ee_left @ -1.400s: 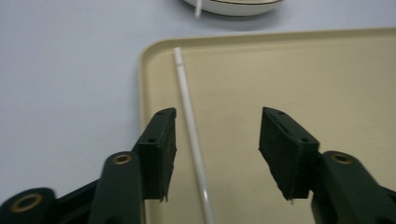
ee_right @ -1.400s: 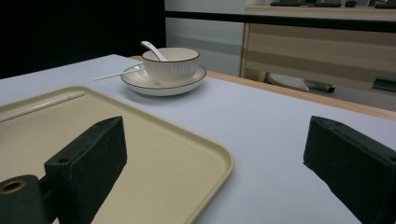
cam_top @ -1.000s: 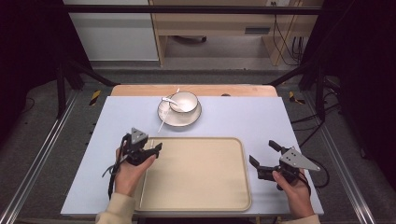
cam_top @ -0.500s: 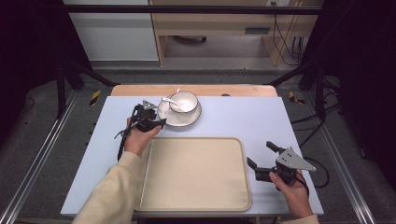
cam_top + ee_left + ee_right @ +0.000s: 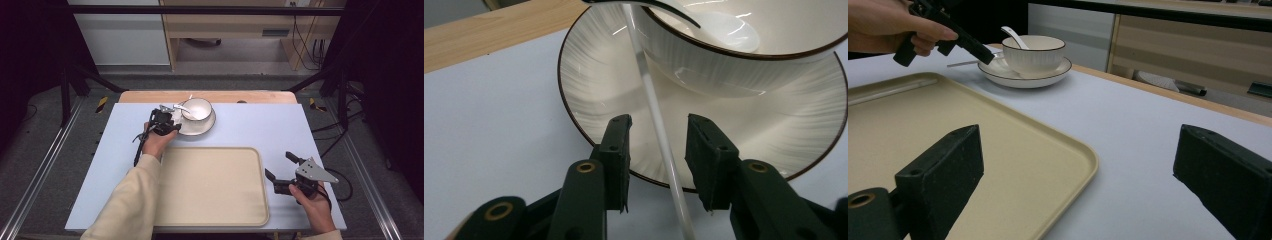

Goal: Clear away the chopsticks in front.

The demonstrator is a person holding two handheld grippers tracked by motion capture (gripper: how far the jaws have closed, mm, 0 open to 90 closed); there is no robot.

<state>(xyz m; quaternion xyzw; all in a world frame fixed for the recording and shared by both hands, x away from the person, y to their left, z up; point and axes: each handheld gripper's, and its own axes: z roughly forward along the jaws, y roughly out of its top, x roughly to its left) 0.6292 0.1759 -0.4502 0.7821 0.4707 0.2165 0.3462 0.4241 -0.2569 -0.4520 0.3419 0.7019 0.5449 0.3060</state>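
A white bowl (image 5: pixel 198 108) with a dark rim stands on a matching plate (image 5: pixel 200 127) at the far middle of the table, a white spoon (image 5: pixel 1014 35) inside it. My left gripper (image 5: pixel 172 122) is at the plate's left edge. In the left gripper view it (image 5: pixel 656 130) is open, its jaws over the plate rim on either side of a thin white handle (image 5: pixel 659 130) without touching it. My right gripper (image 5: pixel 278 165) rests open and holds nothing, just right of a beige tray (image 5: pixel 210 187); its wide-apart jaws (image 5: pixel 1080 145) frame the tray corner (image 5: pixel 1083 155).
The table is covered by a pale blue sheet (image 5: pixel 260 125), with a wooden edge (image 5: pixel 250 96) at the far side. Black frame posts (image 5: pixel 340 85) and metal rails (image 5: pixel 45 170) flank the table. A cable (image 5: pixel 137 150) trails from the left gripper.
My left gripper has moved from the tray's near-left corner forward to the plate's left edge, around the white handle. The right gripper has barely shifted.
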